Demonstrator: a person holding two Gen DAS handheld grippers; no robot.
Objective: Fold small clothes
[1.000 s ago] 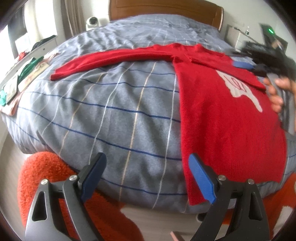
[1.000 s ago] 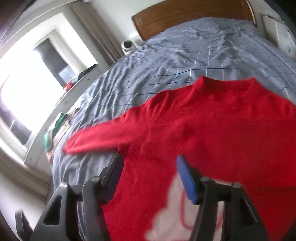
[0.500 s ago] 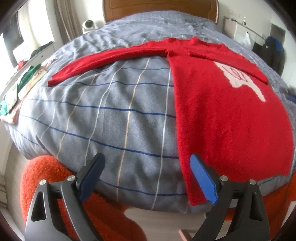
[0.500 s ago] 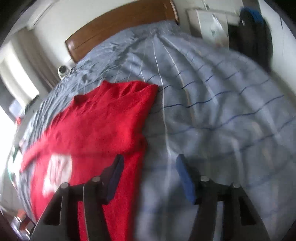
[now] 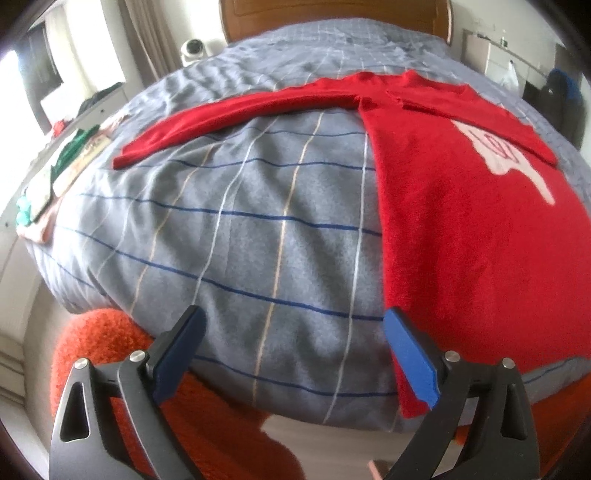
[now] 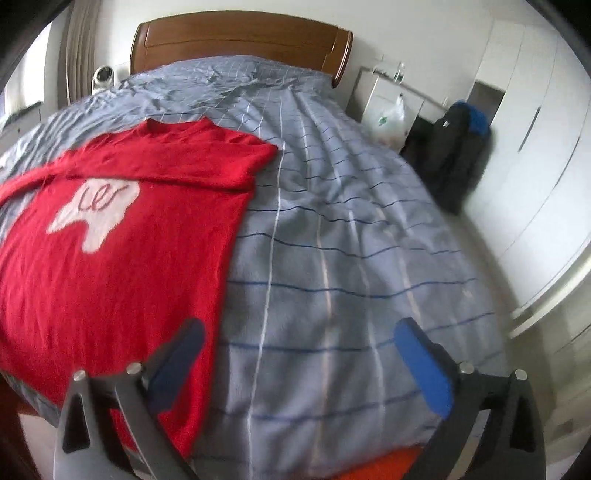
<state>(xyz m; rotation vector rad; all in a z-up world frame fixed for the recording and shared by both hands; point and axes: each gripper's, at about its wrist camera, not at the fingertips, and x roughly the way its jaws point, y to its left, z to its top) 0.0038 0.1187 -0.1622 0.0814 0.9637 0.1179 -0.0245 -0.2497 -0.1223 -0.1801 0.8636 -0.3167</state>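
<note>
Since a second ago the right gripper has left the red sweater's chest and swung out past its right edge, so its view now takes in bare bedspread and the room's far side; the person's hand seen then by the printed patch is gone from the left view. Sweater lies flat, face up, on the grey checked bedspread, hem at the near bed edge, collar toward the wooden headboard. Right sleeve is folded in across the chest, its end lying over the top of the white printed patch. Left sleeve is stretched straight out across the bed, not yet folded. Right gripper: jaws opening, wide, nothing between them; bare bedspread ahead, sweater's side edge under its left finger. Left gripper: jaws opening, wide, empty, hovering low at the bed's near edge with the sweater's hem corner beside its right finger. Orange shaggy rug below the bed edge; nightstand with plastic bag and dark backpack well apart on the right. Likely next: bring in the left sleeve. Risks, as I judge them: hem hangs over the edge, so a tug on the knit could drag it toward the floor; pinching bedspread along with the sleeve would rumple the base; lifting the body could spill the folded right sleeve.
</note>
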